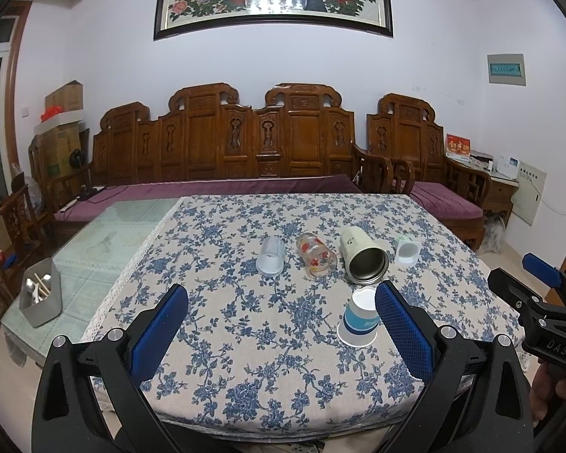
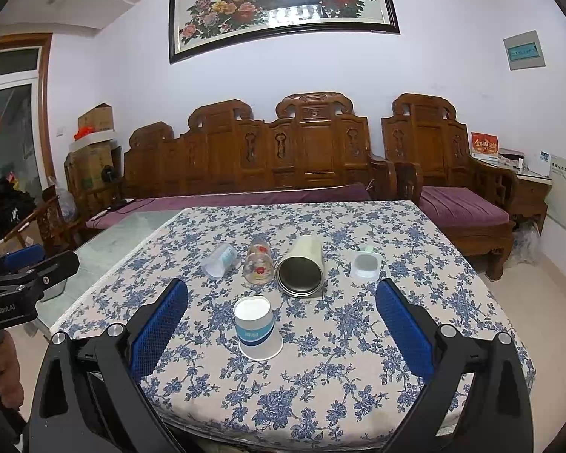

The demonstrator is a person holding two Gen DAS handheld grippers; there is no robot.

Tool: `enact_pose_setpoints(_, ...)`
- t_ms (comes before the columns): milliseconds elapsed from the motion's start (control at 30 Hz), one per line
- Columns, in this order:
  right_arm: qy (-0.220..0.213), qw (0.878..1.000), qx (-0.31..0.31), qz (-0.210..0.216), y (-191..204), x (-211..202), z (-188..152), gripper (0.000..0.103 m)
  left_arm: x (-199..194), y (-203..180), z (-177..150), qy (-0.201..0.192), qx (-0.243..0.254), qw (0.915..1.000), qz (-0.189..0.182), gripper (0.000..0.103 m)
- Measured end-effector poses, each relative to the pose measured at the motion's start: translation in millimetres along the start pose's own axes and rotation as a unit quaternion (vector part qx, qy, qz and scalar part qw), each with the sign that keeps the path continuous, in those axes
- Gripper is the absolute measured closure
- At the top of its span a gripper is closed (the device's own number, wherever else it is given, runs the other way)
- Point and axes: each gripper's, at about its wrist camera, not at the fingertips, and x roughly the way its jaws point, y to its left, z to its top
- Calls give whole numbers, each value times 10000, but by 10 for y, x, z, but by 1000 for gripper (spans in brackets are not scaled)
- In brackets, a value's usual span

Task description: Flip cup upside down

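A white paper cup with a blue band (image 2: 257, 330) stands upside down, wide rim on the floral tablecloth (image 2: 320, 377). It also shows in the left wrist view (image 1: 358, 319), just left of the right-hand finger. My right gripper (image 2: 281, 328) is open and empty, and the cup stands between its fingers, ahead of the tips. My left gripper (image 1: 281, 326) is open and empty above the table's near part. Behind lie a clear plastic cup (image 2: 219, 260), a flowered glass (image 2: 259, 266), a cream metal-lined cup (image 2: 302, 268) and a small white cup (image 2: 365, 263), all on their sides.
The right gripper shows at the right edge of the left wrist view (image 1: 539, 294). A grey holder with utensils (image 1: 41, 292) stands on the bare glass table top at the left. Carved wooden benches with purple cushions (image 2: 283, 158) stand behind the table.
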Motion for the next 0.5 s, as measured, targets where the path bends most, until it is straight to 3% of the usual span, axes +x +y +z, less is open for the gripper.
enact_pose_setpoints(500, -7, 10000, 14, -2, -3, -4, -1, 3, 8, 5, -7, -5, 1, 10000, -20, 8)
